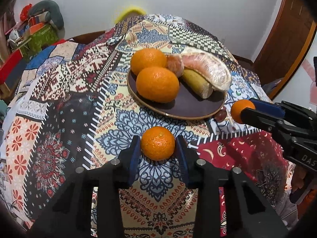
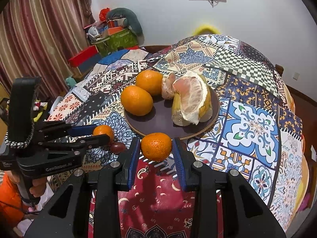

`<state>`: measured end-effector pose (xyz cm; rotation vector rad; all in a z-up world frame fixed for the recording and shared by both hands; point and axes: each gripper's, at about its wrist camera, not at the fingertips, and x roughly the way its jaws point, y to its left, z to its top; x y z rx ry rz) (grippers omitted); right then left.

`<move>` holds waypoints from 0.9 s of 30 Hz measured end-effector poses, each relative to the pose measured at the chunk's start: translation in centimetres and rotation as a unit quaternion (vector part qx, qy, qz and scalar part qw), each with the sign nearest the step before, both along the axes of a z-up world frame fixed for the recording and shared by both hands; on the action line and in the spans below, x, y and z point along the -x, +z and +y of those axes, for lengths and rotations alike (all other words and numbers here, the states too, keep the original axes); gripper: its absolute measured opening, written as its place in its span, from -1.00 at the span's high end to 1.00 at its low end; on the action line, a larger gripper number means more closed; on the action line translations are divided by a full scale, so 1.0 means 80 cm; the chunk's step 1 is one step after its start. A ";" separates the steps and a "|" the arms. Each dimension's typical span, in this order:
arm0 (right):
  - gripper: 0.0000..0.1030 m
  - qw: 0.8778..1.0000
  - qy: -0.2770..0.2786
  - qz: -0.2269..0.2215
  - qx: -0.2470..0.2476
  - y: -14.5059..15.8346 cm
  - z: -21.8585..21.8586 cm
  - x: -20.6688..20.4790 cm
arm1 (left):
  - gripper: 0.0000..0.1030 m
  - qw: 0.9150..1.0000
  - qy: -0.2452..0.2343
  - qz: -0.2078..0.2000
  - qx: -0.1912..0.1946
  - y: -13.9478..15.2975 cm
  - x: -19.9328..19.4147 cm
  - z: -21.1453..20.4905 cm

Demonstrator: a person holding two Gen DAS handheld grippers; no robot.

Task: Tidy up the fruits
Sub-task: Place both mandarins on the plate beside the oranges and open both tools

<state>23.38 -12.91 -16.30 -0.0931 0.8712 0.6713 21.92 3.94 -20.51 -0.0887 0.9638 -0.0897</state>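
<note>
A dark round plate (image 1: 198,109) (image 2: 158,125) on the patterned tablecloth holds two large oranges (image 1: 157,84) (image 2: 136,100), a peeled citrus piece (image 1: 175,64) (image 2: 168,87) and a big pomelo wedge (image 1: 210,71) (image 2: 190,101). My left gripper (image 1: 158,150) (image 2: 104,133) is shut on a small mandarin (image 1: 158,143) (image 2: 103,131), held above the cloth in front of the plate. My right gripper (image 2: 156,154) (image 1: 242,110) is shut on another small mandarin (image 2: 156,146) (image 1: 240,109), at the plate's near right edge.
A small dark red fruit (image 1: 220,115) (image 2: 117,147) lies on the cloth (image 1: 59,103) between the grippers, by the plate rim. Boxes and clutter (image 1: 33,33) (image 2: 113,35) stand beyond the table's far left. A door (image 1: 287,39) is at the right.
</note>
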 end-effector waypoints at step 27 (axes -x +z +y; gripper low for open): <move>0.40 0.999 0.012 -0.039 -0.013 0.027 0.013 -0.046 | 0.30 0.996 -0.006 -0.090 -0.005 0.073 -0.050 -0.002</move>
